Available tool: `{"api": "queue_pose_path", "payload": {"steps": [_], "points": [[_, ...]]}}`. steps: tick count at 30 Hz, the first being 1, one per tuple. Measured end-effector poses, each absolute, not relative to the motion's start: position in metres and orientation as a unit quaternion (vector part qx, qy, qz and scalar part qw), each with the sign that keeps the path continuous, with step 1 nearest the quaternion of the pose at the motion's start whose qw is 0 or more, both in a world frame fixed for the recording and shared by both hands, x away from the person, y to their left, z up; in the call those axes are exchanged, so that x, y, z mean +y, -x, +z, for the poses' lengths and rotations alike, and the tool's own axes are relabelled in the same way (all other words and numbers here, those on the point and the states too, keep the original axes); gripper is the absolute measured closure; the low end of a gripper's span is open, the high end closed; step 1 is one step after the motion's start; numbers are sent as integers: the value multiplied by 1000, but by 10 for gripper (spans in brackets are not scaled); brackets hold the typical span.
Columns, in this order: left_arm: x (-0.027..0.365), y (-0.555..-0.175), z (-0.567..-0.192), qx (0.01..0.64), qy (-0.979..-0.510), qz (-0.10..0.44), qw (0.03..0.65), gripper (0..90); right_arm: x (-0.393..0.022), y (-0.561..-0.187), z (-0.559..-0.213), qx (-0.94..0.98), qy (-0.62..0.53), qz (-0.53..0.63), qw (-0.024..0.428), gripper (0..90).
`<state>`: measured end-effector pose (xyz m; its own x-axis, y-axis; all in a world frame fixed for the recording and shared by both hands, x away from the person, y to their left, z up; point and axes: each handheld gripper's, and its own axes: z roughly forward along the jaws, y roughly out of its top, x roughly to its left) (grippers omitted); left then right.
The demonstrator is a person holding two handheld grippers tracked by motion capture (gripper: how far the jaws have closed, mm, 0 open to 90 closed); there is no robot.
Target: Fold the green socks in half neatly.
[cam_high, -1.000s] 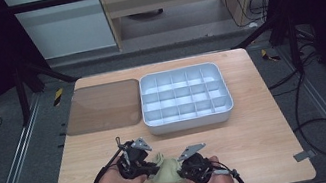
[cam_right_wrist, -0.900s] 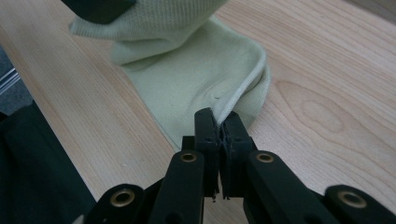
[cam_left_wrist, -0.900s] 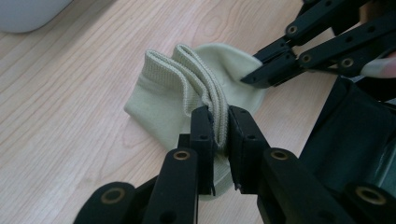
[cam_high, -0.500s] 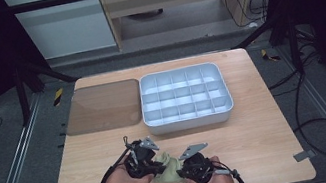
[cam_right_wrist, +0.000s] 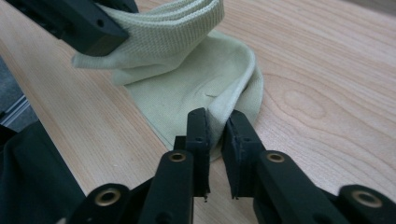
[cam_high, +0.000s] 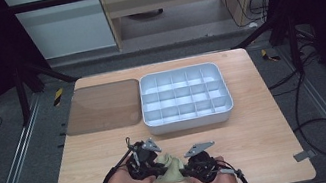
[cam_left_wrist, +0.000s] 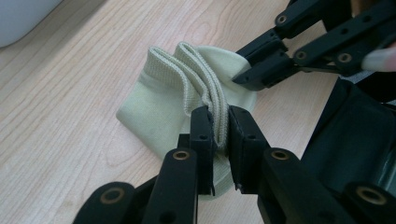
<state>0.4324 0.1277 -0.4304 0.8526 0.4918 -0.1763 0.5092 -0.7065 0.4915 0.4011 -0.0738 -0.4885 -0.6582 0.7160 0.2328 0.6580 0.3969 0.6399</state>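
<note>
A pale green sock (cam_high: 169,166) lies folded on the wooden table (cam_high: 260,135) near its front edge, between both hands. My left gripper (cam_left_wrist: 219,126) is shut on the sock's ribbed cuff (cam_left_wrist: 205,79), which stands up bunched between the pads. My right gripper (cam_right_wrist: 215,126) pinches a fold at the sock's (cam_right_wrist: 196,84) opposite edge. Its jaws have just been closing with that fold between them. In the high view the left gripper (cam_high: 156,166) and right gripper (cam_high: 185,171) face each other across the sock. The right gripper (cam_left_wrist: 245,77) is also seen in the left gripper view.
A white tray (cam_high: 188,118) with several compartments stands at the table's middle back. A brown flat mat (cam_high: 103,107) lies to its left. The table's front edge runs just below the hands.
The left hand has shifted slightly to the right, toward the right gripper. The sock stays bunched between the two grippers.
</note>
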Motion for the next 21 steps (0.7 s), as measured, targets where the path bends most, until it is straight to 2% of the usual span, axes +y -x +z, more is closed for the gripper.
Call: {"api": "queue_pose_path", "payload": {"steps": [13, 21], "points": [[120, -429, -430, 267, -923, -13, 278, 803, -74, -403, -491, 834, -414, 365, 35, 839], [116, -430, -435, 271, -921, -4, 279, 794, -75, -401, -490, 833, -410, 369, 43, 748]]}}
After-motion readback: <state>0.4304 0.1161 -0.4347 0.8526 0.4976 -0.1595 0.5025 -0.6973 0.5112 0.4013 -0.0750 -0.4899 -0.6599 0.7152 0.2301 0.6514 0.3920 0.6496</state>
